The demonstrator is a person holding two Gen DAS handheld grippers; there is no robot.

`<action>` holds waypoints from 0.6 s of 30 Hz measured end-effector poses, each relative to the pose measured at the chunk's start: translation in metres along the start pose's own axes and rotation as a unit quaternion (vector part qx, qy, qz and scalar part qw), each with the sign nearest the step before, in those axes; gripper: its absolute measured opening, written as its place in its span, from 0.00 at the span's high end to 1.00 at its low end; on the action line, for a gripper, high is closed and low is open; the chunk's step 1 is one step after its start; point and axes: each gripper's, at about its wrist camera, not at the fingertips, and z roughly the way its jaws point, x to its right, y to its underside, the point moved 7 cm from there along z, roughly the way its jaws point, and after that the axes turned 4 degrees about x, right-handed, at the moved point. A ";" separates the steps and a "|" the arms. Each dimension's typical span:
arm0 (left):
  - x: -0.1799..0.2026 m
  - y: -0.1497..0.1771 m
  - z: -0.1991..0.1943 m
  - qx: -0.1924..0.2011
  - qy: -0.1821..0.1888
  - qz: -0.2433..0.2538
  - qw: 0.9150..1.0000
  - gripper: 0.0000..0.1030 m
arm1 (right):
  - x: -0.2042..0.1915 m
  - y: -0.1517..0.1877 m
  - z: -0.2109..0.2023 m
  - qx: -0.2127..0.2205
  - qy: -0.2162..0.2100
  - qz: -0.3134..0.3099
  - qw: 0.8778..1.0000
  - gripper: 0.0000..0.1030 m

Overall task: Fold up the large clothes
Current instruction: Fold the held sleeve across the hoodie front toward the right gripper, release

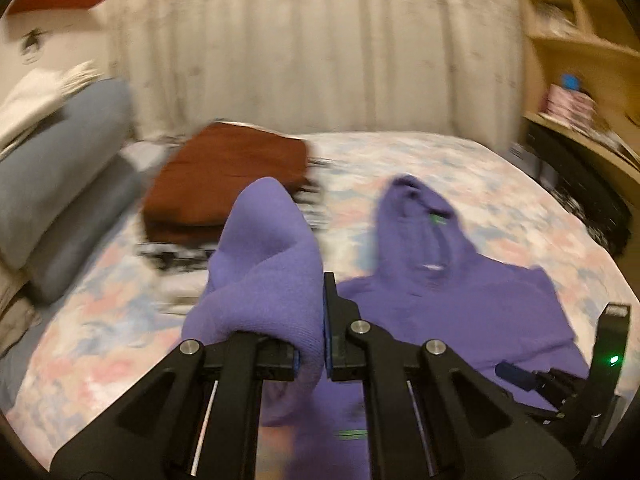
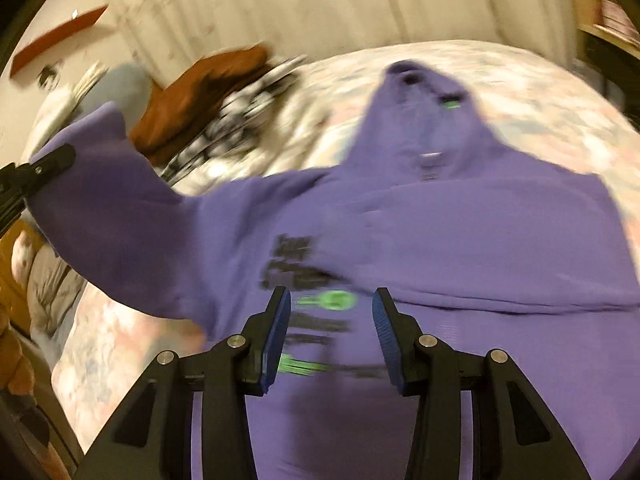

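Observation:
A purple hoodie [image 2: 460, 232] with black and green print lies spread on the bed, hood [image 1: 420, 216] pointing to the far side. My left gripper [image 1: 310, 344] is shut on the hoodie's left sleeve [image 1: 264, 264], which bunches up over the fingers and is lifted off the bed. In the right wrist view that sleeve [image 2: 104, 184] rises to the left with the left gripper [image 2: 48, 164] at its end. My right gripper [image 2: 332, 328] hovers open over the printed chest, with nothing between its blue pads [image 2: 278, 332].
A folded brown garment [image 1: 224, 184] lies on black-and-white clothes at the bed's far left. Grey pillows [image 1: 60, 184] line the left side. The bedspread [image 1: 500, 200] is pastel-patterned. Curtains hang behind and wooden shelves [image 1: 580, 52] stand at the right.

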 end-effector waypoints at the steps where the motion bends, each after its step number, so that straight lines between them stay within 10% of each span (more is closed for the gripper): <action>1: 0.026 0.005 0.009 -0.011 0.017 0.008 1.000 0.95 | 0.021 -0.001 -0.013 0.009 0.011 0.011 1.000 0.58; 9: 0.169 0.103 0.087 -0.139 0.079 0.089 0.983 0.91 | 0.151 0.019 -0.079 0.021 0.074 0.068 0.995 0.58; 13: 0.191 0.140 0.099 -0.200 0.129 0.067 0.969 0.60 | 0.190 0.040 -0.088 0.005 0.074 0.097 0.993 0.58; 18: 0.188 0.145 0.084 -0.209 0.153 0.060 0.964 0.55 | 0.200 0.052 -0.080 -0.002 0.052 0.105 0.993 0.58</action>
